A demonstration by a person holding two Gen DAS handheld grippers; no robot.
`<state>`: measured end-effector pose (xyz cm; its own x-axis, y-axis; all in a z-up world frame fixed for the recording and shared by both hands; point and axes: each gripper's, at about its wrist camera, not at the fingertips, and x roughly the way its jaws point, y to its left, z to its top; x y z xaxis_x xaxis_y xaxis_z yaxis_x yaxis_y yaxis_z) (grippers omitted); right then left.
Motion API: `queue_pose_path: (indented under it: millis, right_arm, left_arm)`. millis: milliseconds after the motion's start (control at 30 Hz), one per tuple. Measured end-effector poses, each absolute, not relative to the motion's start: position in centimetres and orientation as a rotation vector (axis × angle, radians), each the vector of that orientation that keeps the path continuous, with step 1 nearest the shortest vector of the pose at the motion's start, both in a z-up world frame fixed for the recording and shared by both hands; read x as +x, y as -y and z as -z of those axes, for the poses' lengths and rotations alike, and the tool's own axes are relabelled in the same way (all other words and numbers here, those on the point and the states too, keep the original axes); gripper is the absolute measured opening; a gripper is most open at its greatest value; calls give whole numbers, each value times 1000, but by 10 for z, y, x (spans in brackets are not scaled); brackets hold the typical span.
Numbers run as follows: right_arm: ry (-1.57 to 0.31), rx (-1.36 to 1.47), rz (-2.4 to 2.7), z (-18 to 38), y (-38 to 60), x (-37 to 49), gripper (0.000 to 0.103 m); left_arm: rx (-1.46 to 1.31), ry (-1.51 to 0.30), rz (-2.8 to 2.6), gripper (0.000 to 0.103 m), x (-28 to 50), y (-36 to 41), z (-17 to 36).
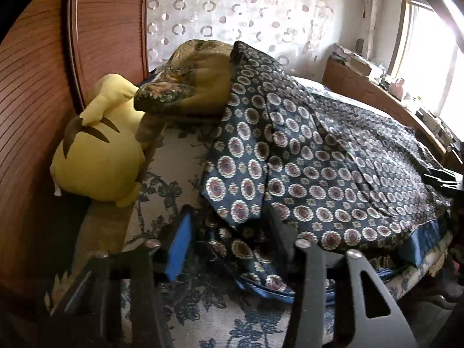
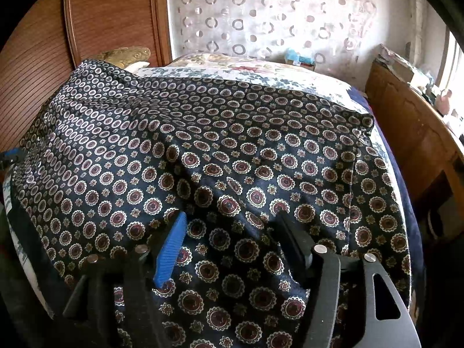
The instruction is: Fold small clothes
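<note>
Patterned garment (image 2: 232,150) spread on the bed — both left tongs (image 1: 229,232) and right tongs (image 2: 232,232) released, fabric between their fingers.

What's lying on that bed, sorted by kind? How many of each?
Patterned garments: 1, the navy medallion-print garment
Plush toys: 1, the yellow plush
Cushions: 1, the olive floral cushion against the wooden headboard
Total: 3 things on the floral bedspread
</note>
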<state>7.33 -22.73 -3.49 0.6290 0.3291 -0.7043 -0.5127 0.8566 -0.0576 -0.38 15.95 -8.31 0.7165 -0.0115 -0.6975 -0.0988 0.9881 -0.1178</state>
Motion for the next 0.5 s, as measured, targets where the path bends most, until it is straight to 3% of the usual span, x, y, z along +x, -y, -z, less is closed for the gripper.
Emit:
queue_pose_path:
  millis: [133, 500]
  right_arm:
    - [-748, -270, -492, 35, 226, 73, 71]
    - [-748, -267, -493, 35, 227, 72, 72]
  left_arm:
    - [-157, -769, -57, 32, -1, -159, 84]
    - [-185, -771, -32, 29, 3, -161, 83]
